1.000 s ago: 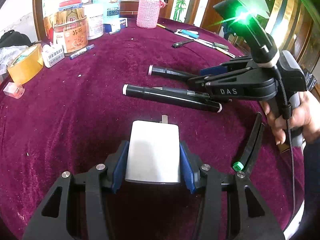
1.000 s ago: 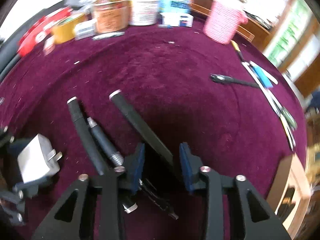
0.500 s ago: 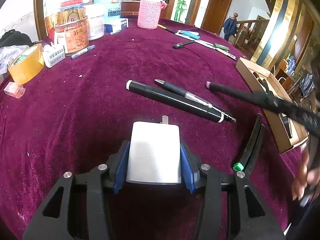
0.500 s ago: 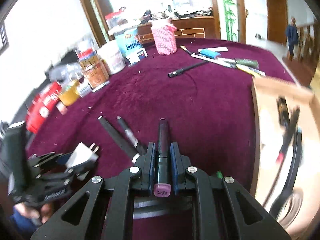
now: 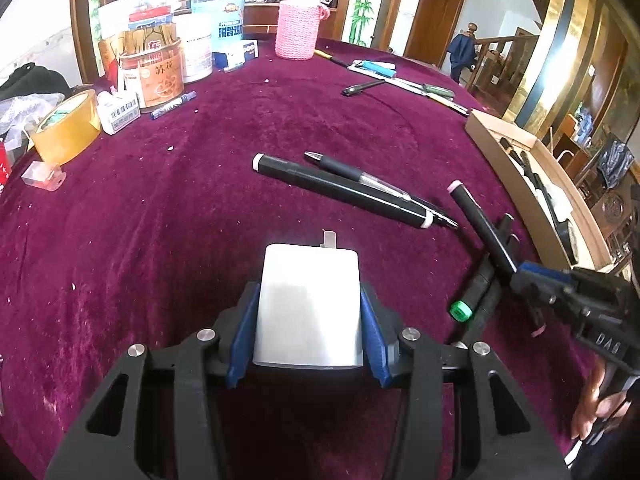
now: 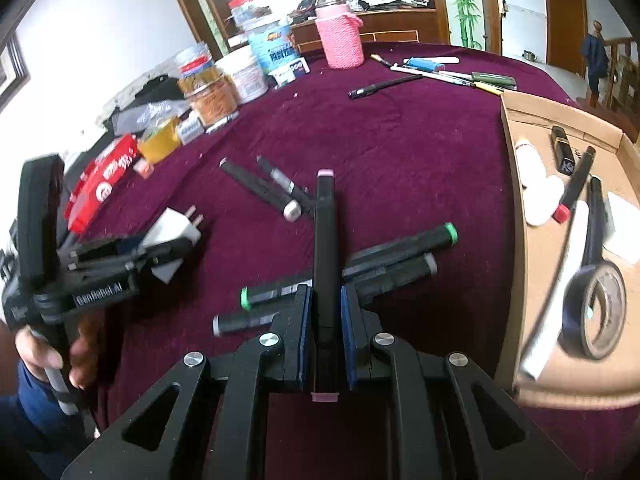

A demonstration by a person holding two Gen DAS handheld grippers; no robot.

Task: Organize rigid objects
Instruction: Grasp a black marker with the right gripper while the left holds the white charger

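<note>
- Round bench (image 5: 240, 128) w/ maroon velvet cloth; tins, pink knit-covered jar (image 5: 297, 31) and tape roll (image 5: 66, 130) crowd its far-left edge.
- Cardboard box (image 6: 532, 264) at bench's right edge, holding black tape roll (image 6: 596, 312), markers, white bits.
- Left gripper (image 5: 308, 320), near edge: fingers (image 5: 244, 332) part-open, clamped on white charger plug (image 5: 310, 304), prongs pointing away.
- Right gripper (image 6: 325, 320), right of plug: fingers (image 6: 305, 332) narrow, pinching black marker (image 6: 326, 240), pink-capped, above cloth.
- Two markers (image 6: 352, 268), green- and grey-capped, lie side by side on cloth under the held one.
- Black marker and pen (image 5: 352, 190) lie touching at bench's centre.
</note>
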